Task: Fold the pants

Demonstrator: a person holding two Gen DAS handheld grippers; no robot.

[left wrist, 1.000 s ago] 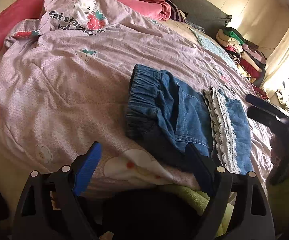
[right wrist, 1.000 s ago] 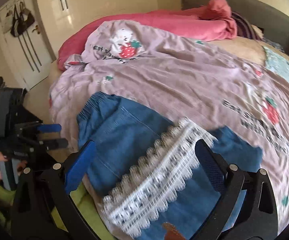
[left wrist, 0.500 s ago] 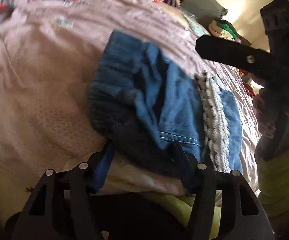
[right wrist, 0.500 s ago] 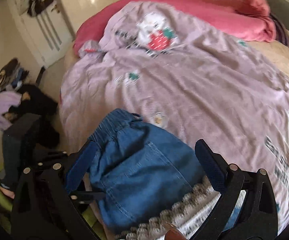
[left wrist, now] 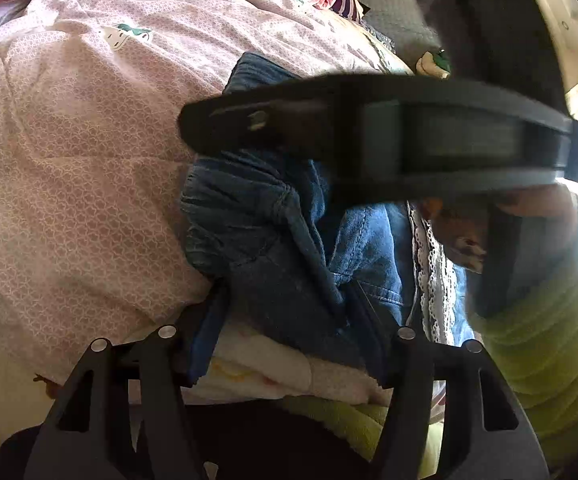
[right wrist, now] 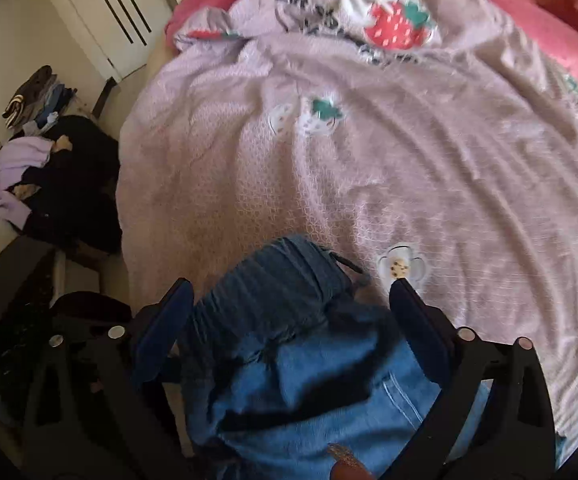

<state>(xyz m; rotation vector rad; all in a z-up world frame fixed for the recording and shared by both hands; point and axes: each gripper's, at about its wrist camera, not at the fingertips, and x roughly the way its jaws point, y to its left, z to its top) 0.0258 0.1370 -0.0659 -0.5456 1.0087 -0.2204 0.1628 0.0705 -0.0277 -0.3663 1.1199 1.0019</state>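
The denim pants [left wrist: 273, 248] are bunched on the lilac strawberry quilt [left wrist: 81, 168] at the near edge of the bed, already doubled over, with a white lace trim [left wrist: 429, 264] showing to the right of the left gripper [left wrist: 289, 312]. That gripper's jaws have closed in over the last second and now sit on either side of the dark near fold of denim. It looks like a pinch on the pants, though the fabric hides the right pad, so how firm it is can't really be told.

The right gripper [right wrist: 289, 312] reaches in over the pants from the right. Its jaws have just been closing, with the gathered elastic waistband [right wrist: 281, 280] lying between them. In the right wrist view there's still some daylight on both sides, so it doesn't seem to be biting yet.

What could go wrong: the waistband is thick and ruched, so the right gripper could catch only the top layer and peel the fold apart when lifted. It could also snag the quilt underneath, since the tips are right down on it. And the two grippers are crowded close, so a bump could knock the left one's hold loose.
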